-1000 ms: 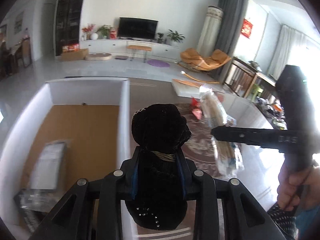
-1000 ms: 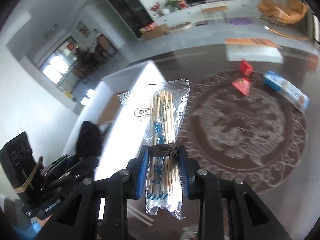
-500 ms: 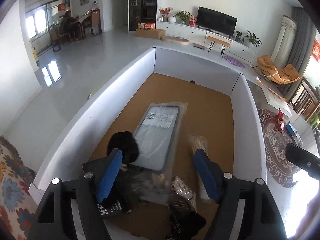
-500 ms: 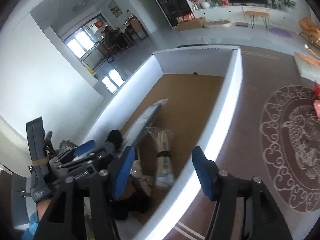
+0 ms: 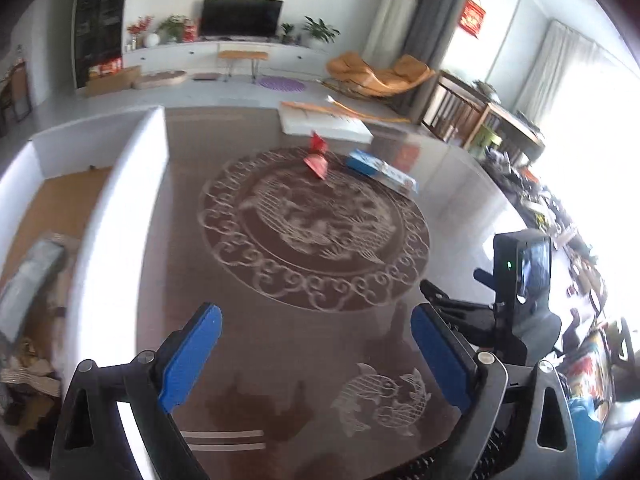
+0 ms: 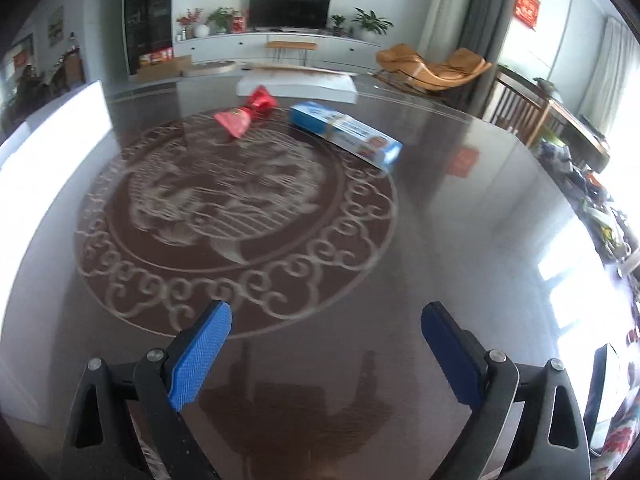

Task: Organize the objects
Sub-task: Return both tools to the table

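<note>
Both grippers are open and empty over the dark patterned table. My left gripper (image 5: pixel 316 336) hangs above the table's near part, with the white-walled box (image 5: pixel 116 208) to its left. The box holds a clear-wrapped flat pack (image 5: pixel 28 280) and other dropped items at its near end. A red wrapped packet (image 5: pixel 318 160) and a long blue box (image 5: pixel 380 170) lie at the far side of the table. My right gripper (image 6: pixel 326 338) faces the red packet (image 6: pixel 244 114) and the blue box (image 6: pixel 344 134). The right gripper's body shows in the left wrist view (image 5: pixel 516 304).
A flat white box (image 6: pixel 296 84) lies at the table's far edge. The white box wall (image 6: pixel 52 136) rises at the left in the right wrist view. A cluttered side shelf (image 5: pixel 560 208) runs along the right. The living room lies beyond.
One second ago the left gripper held a black pouch and the right a bag of sticks. Both let go over the box, then swung right over the table.
</note>
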